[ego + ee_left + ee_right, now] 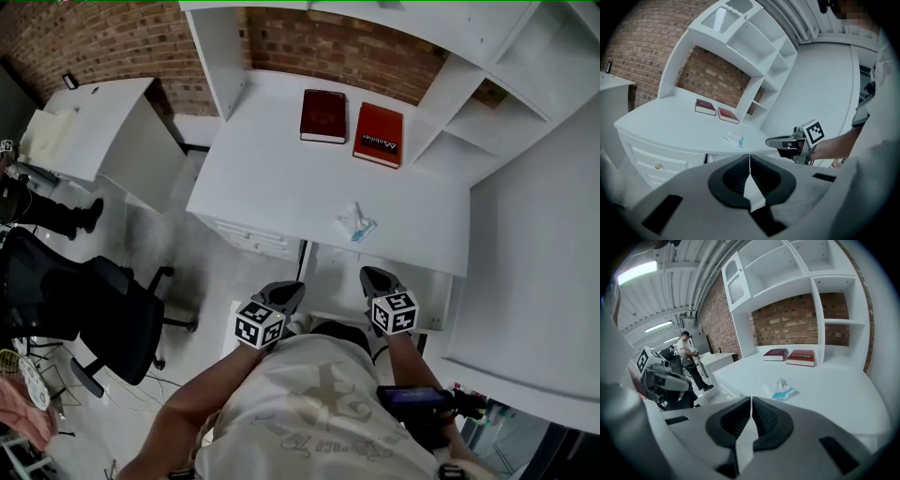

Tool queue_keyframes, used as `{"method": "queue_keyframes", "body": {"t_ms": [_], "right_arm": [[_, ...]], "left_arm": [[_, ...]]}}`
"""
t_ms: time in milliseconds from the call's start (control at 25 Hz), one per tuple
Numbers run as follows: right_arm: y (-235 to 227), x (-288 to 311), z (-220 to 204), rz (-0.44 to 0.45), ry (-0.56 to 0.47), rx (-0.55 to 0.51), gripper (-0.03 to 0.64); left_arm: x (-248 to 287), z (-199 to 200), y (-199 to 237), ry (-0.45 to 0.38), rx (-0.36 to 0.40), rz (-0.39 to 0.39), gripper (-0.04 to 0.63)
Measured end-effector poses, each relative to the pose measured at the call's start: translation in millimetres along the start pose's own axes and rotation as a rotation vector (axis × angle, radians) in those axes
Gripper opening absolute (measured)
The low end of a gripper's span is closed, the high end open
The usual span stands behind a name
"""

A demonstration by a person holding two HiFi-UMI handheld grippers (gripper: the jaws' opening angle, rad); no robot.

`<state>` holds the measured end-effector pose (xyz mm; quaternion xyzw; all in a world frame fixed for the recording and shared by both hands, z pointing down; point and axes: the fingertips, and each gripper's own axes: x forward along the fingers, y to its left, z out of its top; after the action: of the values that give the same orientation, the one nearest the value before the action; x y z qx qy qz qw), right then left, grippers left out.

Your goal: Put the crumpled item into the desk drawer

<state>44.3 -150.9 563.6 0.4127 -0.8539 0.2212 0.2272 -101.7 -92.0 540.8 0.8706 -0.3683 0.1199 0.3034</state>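
Note:
A crumpled white and blue item (pixel 355 223) (pixel 734 138) (pixel 780 389) lies near the front edge of the white desk (pixel 272 178). Drawers (pixel 248 236) with small knobs (pixel 657 165) sit under the desk's left part. My left gripper (pixel 286 293) (pixel 749 155) hangs in front of the desk edge, below the desktop, jaws shut and empty. My right gripper (pixel 375 278) (pixel 751 398) is beside it, just below the crumpled item, jaws shut and empty. Each gripper shows in the other's view, the right gripper body (pixel 794 140) and the left gripper body (pixel 661 376).
Two red books (pixel 323 116) (pixel 378 134) lie at the back of the desk, under white shelves (pixel 487 103). A black office chair (pixel 94 309) stands on the floor at the left. A second white desk (pixel 94 131) is at far left; a person (pixel 689 357) stands in the background.

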Motion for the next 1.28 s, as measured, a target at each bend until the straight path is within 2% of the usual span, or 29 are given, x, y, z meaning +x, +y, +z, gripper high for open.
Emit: {"method": "queue_keyframes", "body": {"t_ms": [240, 560, 960, 1280], "right_arm": [[-17.9, 23.8, 16.7, -0.001, 0.018, -0.038, 0.025], [-29.7, 46.7, 20.5, 0.004, 0.057, -0.057, 0.032], [-55.6, 72.6, 30.5, 0.01, 0.095, -0.076, 0.1], [-60.1, 94.4, 29.2, 0.064, 0.171, -0.118, 0.191]], "left_arm": [[7.1, -8.8, 6.5, 0.003, -0.061, 0.029, 0.025], [13.3, -4.7, 21.9, -0.001, -0.101, 0.065, 0.025], [19.6, -16.8, 29.9, 0.019, -0.143, 0.087, 0.025], [17.6, -26.1, 29.5, 0.034, -0.157, 0.095, 0.025]]}}
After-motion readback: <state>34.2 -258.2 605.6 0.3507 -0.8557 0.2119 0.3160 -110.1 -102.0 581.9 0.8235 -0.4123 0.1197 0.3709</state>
